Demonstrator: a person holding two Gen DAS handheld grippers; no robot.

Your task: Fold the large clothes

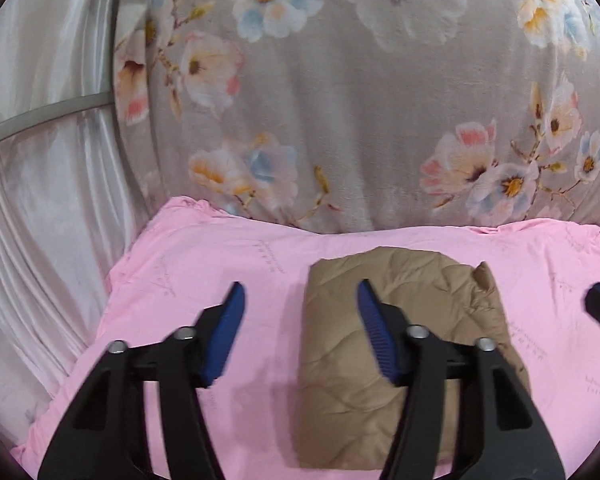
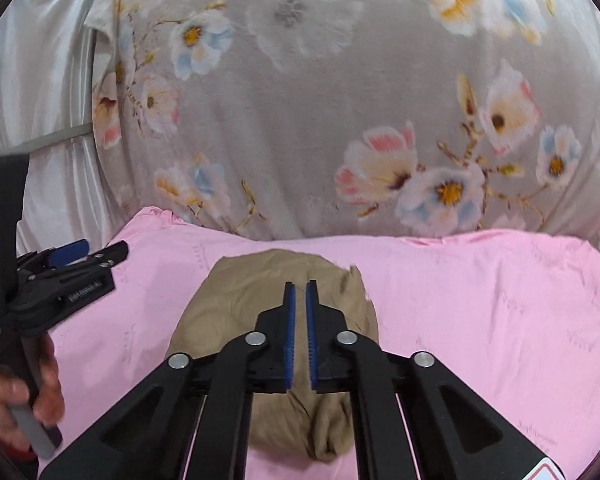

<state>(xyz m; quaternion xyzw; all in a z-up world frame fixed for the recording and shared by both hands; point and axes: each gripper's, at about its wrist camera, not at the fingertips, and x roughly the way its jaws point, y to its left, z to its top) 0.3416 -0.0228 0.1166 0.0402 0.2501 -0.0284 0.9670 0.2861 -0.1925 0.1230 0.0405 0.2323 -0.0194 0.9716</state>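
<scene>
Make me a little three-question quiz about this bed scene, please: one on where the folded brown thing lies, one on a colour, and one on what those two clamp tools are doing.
1. Where does the folded brown garment lie?
A. On the pink sheet
B. On the flowered blanket
C. Hanging from the white curtain

2. What colour are the pads on the fingers of the grippers?
A. Red
B. Blue
C. Yellow

3. How do the two grippers stand?
A. Both spread wide
B. Both nearly closed
C. Left spread wide, right nearly closed

Answers:
1 A: pink sheet shows all round the garment, with the flowered blanket behind it.
2 B: both wrist views show blue ribbed pads.
3 C: the left gripper has a wide gap between its fingers; the right gripper shows only a thin slit and holds nothing.
</scene>
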